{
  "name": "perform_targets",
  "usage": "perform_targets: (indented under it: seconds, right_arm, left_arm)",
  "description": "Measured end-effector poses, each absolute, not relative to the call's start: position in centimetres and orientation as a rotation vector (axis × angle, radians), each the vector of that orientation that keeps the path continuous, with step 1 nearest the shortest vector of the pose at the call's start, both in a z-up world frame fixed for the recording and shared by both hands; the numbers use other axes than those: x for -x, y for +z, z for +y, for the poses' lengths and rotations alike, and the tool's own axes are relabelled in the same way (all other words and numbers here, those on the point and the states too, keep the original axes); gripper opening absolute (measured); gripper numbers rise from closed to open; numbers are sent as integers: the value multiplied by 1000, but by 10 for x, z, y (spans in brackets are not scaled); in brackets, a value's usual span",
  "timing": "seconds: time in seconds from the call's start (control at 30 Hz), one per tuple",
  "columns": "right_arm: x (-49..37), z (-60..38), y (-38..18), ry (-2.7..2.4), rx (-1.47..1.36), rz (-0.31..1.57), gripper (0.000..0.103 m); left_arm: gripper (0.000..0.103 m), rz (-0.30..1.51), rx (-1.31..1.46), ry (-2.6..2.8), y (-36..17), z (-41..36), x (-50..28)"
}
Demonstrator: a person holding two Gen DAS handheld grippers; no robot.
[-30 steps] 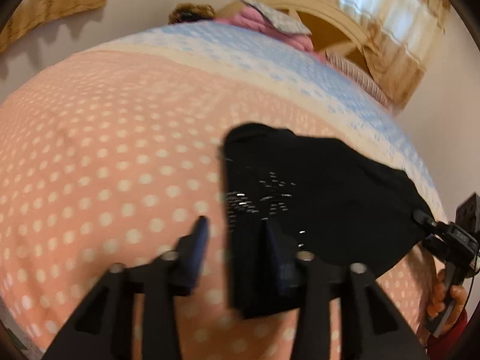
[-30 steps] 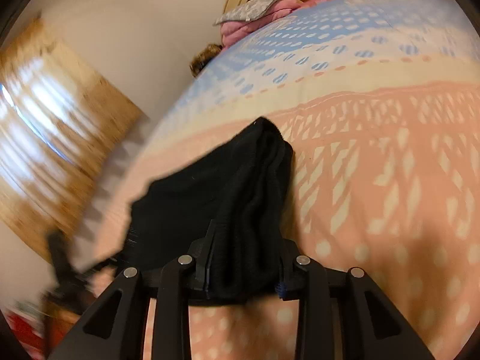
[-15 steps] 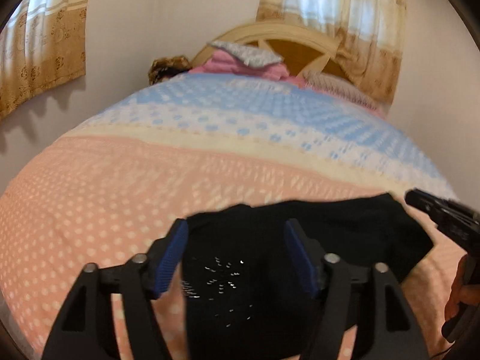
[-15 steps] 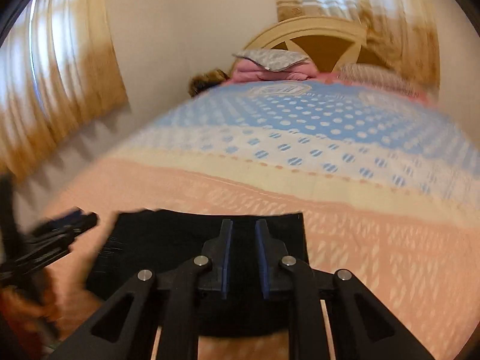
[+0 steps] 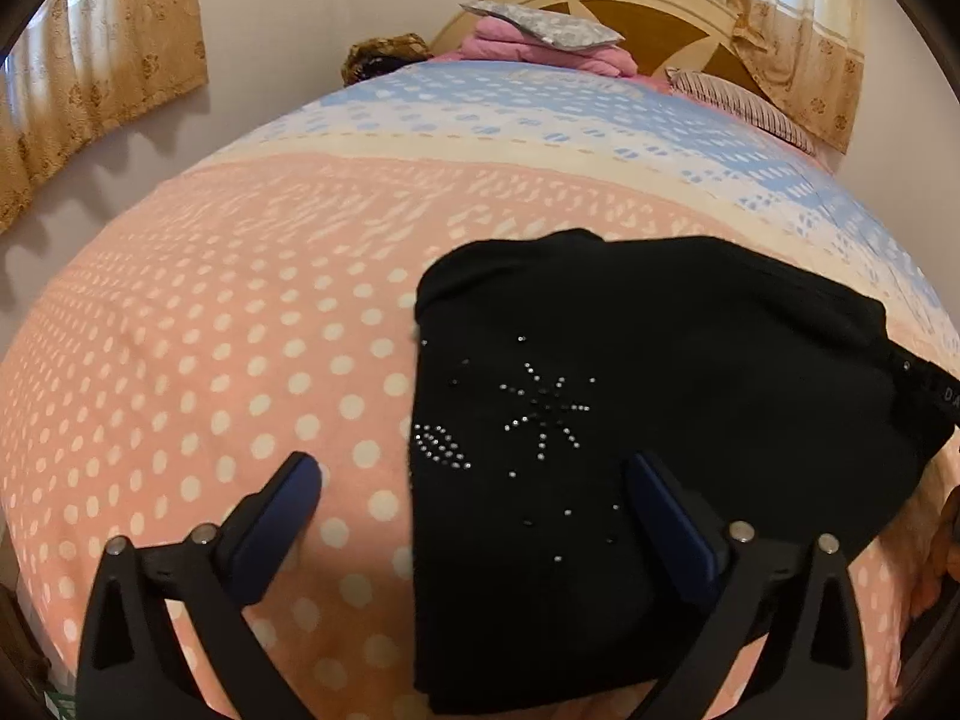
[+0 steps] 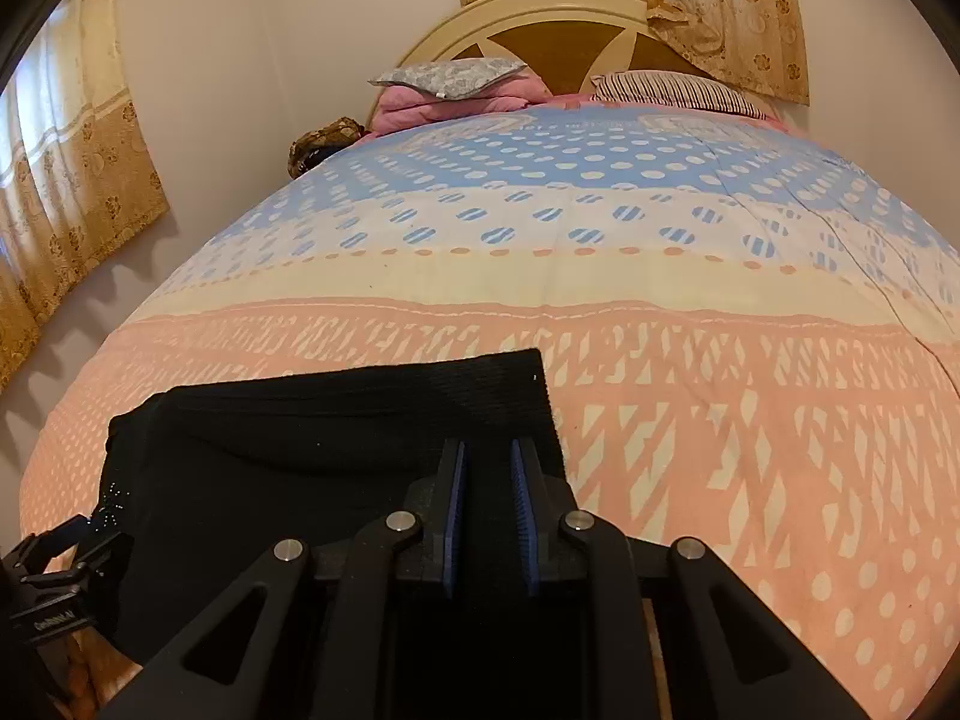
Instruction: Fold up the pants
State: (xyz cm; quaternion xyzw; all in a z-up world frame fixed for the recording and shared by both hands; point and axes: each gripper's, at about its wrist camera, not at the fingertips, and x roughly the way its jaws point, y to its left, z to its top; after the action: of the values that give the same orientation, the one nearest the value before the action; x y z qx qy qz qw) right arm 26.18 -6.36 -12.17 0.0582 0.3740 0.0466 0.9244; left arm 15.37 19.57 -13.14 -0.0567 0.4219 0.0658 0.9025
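Black pants (image 5: 630,408) with rhinestone stars lie folded flat on the pink dotted bedspread (image 5: 210,330), near the bed's near edge. My left gripper (image 5: 474,474) is wide open above their left part, holding nothing. In the right wrist view the pants (image 6: 312,456) lie at lower left, and my right gripper (image 6: 487,468) has its jaws almost closed with a narrow gap, over the pants' right edge; I cannot see cloth pinched between the pads. The left gripper's body (image 6: 54,588) shows at the far left edge.
The bedspread turns cream and blue toward the headboard (image 6: 558,30). A grey pillow (image 6: 447,75) on pink bedding and a striped pillow (image 6: 678,93) lie at the far end. Curtains (image 6: 66,180) hang on the left wall.
The pants went from held up and draped to lying flat on the bed. My left gripper opened wider and let go. My right gripper lowered and its jaws parted slightly.
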Motion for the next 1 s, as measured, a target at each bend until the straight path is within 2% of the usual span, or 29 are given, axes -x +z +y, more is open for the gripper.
perform_targets:
  seconds: [0.1,0.17,0.23,0.33,0.43,0.5,0.67,0.83,1.0]
  right_arm:
    - [-268,-56,-128,127,-103,765,38]
    - [-268,-45,-128,164,-48,767,64]
    - [-270,-30,-129,184,30,787,77]
    - [-262,-20,-116,171,82,786,77]
    - [-217,-46,-85,268,-161,667,77]
    - [-190,-60,-78,232,-219,654,77]
    - [-146,-75,-86,136,-218,671,78]
    - [-138,-77,-83,99,-227,722,78]
    - [-115,-67,-60,78,-178,653,78]
  left_arm:
    - [103,871,138,138,-132,201,-150]
    - [103,868,120,159,-131,199,-148]
    - [103,854,92,193,-126,196,-140]
    - [103,841,93,244,-116,187,-122]
    - [103,826,93,227,-108,175,-107]
    - [103,806,52,245,-102,164,-99]
    - [103,772,-10,236,-88,140,-85]
    - [103,757,-18,211,-74,127,-68]
    - [103,749,-61,237,-65,121,-50]
